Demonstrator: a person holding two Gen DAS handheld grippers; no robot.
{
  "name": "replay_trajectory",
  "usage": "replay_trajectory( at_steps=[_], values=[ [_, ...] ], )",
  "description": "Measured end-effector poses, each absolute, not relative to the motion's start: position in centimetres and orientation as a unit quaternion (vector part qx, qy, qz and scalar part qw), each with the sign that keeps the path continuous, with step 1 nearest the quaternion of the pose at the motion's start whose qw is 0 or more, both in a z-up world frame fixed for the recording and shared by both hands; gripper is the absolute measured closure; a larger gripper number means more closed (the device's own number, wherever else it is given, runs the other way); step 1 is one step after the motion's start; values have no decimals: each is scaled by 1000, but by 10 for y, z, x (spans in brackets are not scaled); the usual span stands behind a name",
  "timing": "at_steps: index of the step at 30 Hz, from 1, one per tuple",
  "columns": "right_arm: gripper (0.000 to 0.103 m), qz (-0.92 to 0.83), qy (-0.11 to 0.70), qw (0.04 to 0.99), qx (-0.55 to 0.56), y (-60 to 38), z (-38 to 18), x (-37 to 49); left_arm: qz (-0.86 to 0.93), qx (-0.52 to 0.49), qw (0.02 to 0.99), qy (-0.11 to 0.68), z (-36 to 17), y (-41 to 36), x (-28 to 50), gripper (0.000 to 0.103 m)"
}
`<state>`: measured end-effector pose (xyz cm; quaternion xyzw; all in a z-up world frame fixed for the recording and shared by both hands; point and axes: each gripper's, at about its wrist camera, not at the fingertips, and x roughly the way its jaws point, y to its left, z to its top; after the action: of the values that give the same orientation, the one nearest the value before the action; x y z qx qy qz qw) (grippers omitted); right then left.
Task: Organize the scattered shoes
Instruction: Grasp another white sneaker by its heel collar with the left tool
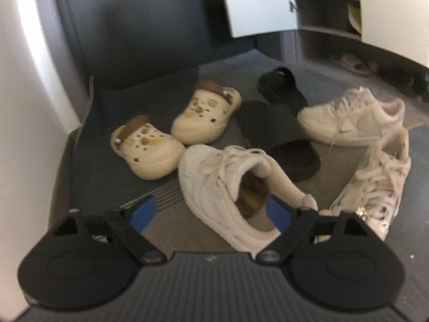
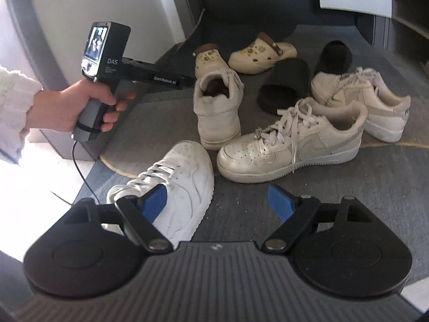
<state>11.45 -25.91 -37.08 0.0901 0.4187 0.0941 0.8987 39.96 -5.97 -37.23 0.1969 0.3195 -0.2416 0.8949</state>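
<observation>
- Shoes lie scattered on a dark grey mat (image 2: 348, 201): two cream clogs (image 1: 206, 115) with brown heel straps, side by side at the far left; two black slides (image 1: 278, 134) just right of them; four white sneakers nearer the cameras.
- Left gripper (image 1: 211, 209): jaws stand apart, blue pads either side of the heel of a white high-top sneaker (image 1: 228, 185), not pressing on it in the left wrist view. The shoe sits upright, toe pointing away towards the clogs.
- Right gripper (image 2: 218, 204): jaws apart, nothing clamped. Its left pad overlaps a second white high-top (image 2: 177, 185) lying on the mat; whether they touch, I cannot tell.
- Two low white laced sneakers (image 2: 292, 145) sit close together right of centre.
- A hand (image 2: 72, 107) in a white knitted sleeve holds the left gripper's handle.
- An open cupboard (image 1: 327, 16) with shelves stands at the back right, some footwear on its shelves, blurred.
</observation>
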Motion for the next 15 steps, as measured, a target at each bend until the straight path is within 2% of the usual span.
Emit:
replay_trajectory(
  at_steps=[2,5,7,9,11,13,15],
  values=[
    [18,99,431,892,95,-260,-380,120,-232,184,895,334,-382,-63,409,13],
    [18,105,449,881,103,-259,-393,131,-211,93,901,368,-395,-57,437,17],
    [18,108,461,874,112,-257,-400,137,-204,82,899,380,-404,-59,449,32],
    [18,110,471,866,125,-257,-407,144,-206,83,894,388,-411,-61,455,34],
    [18,108,477,863,122,-256,-413,149,-216,94,888,394,-419,-64,458,43],
    [18,106,484,861,118,-256,-418,155,-232,98,872,419,-433,-67,462,61],
    [18,98,489,858,119,-257,-422,157,-226,87,876,417,-436,-65,465,65]
  ],
)
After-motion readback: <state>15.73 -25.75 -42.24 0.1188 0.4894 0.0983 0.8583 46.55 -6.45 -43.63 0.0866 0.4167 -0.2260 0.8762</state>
